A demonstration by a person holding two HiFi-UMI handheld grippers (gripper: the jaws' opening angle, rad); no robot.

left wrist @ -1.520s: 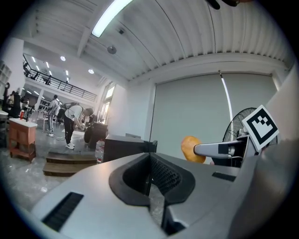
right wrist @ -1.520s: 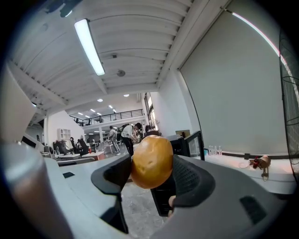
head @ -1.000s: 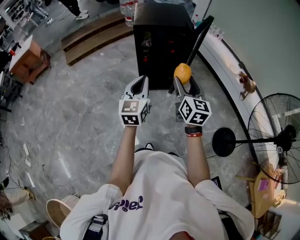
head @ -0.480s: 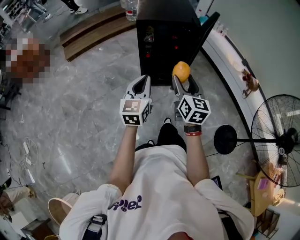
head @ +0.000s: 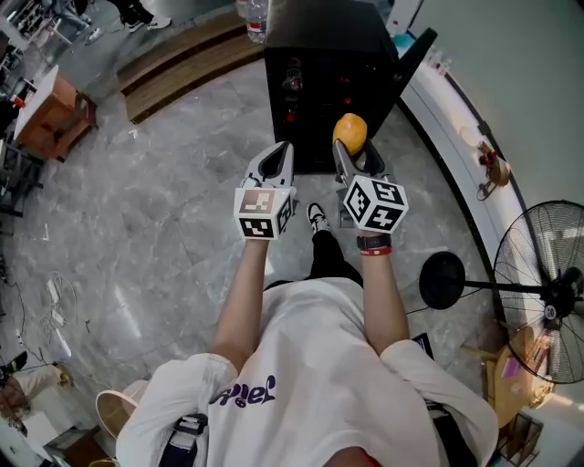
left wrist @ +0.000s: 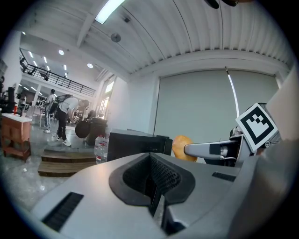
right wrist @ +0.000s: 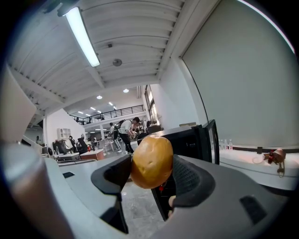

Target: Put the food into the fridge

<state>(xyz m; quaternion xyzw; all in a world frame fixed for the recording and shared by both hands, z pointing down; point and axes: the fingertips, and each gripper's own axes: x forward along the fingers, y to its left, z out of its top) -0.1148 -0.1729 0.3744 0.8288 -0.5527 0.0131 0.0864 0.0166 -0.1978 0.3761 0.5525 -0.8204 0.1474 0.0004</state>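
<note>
A small black fridge (head: 319,73) stands on the floor ahead, its door (head: 408,64) swung open to the right. My right gripper (head: 351,146) is shut on a yellow-brown potato (head: 349,132), held just in front of the fridge's open front. The right gripper view shows the potato (right wrist: 152,161) clamped between both pads, with the fridge (right wrist: 187,140) behind it. My left gripper (head: 274,157) is level beside the right one, jaws shut with nothing in them; its own view shows the pads together (left wrist: 156,198) and the potato (left wrist: 183,147) off to the right.
A standing fan (head: 547,301) and its round base (head: 442,279) are at the right by a white ledge (head: 456,128). Wooden steps (head: 182,64) and a water bottle (head: 254,20) lie left of the fridge. A wooden cabinet (head: 55,119) is far left. People stand in the background.
Both grippers and the person have stepped closer to the fridge; a foot now shows below the grippers. The potato stays clamped in the right gripper.
</note>
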